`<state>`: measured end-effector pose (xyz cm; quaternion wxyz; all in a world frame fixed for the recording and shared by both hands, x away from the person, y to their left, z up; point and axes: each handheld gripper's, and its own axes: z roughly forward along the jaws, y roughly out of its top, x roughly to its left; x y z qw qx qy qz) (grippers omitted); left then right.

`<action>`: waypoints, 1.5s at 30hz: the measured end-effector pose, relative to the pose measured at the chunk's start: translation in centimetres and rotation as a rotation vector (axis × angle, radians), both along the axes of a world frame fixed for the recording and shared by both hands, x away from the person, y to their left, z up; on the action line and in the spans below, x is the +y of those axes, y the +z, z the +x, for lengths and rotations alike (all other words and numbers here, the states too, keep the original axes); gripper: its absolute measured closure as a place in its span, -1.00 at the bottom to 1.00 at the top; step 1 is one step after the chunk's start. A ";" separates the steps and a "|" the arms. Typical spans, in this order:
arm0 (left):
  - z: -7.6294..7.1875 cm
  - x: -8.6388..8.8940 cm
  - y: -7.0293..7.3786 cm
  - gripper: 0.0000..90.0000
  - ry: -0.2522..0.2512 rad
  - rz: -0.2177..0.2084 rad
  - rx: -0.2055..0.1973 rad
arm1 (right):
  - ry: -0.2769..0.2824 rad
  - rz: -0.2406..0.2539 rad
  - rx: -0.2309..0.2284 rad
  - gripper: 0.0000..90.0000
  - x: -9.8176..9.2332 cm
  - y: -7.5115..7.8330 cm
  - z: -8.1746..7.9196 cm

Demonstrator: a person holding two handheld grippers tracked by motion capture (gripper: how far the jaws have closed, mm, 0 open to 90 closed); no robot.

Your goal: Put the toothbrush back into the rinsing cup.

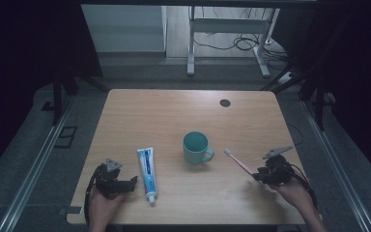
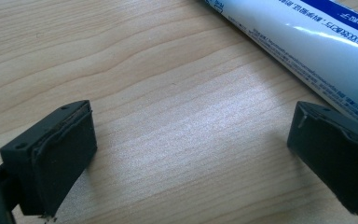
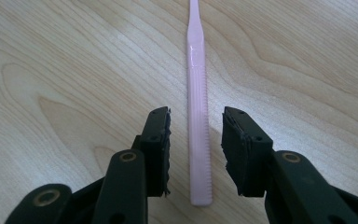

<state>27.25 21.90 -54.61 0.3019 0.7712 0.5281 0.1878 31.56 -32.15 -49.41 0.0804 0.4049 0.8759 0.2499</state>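
**Entry: toothbrush pick-up, grasp not yet made**

Item in hand: pink toothbrush (image 3: 198, 116), lying flat on the wooden table (image 1: 174, 111) at the person's right, its bristle head pointing toward the teal mug (image 1: 195, 147) and lying near it without touching.

Progress: early, by the look of it. The toothbrush handle lies between the jaws of the right gripper (image 3: 196, 144), but a gap shows on each side of it; the pads do not press on it and it rests on the wood. Closing on it, lifting it and carrying it (presumably to the mug) all remain. The toothpaste tube (image 1: 148, 173) lies untouched, cap toward the person.

Right hand (image 1: 294, 191): at the near right corner, the gripper held low and aimed along the handle toward the mug; jaws partly open, astride the handle's near end.

Left hand (image 1: 104, 200): resting at the near left edge, the left gripper (image 2: 191, 154) low over bare wood just beside the tube, jaws wide apart with nothing between them.
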 end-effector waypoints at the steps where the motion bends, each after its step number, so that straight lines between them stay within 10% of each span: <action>1: 0.0 0.0 0.0 -0.97 0.000 0.000 0.000 | 0.000 0.000 0.000 0.37 0.0 0.0 0.0; 45: 0.0 0.0 0.0 -0.97 -0.002 0.001 -0.001 | 0.133 -0.292 0.184 0.35 5.7 0.0 5.6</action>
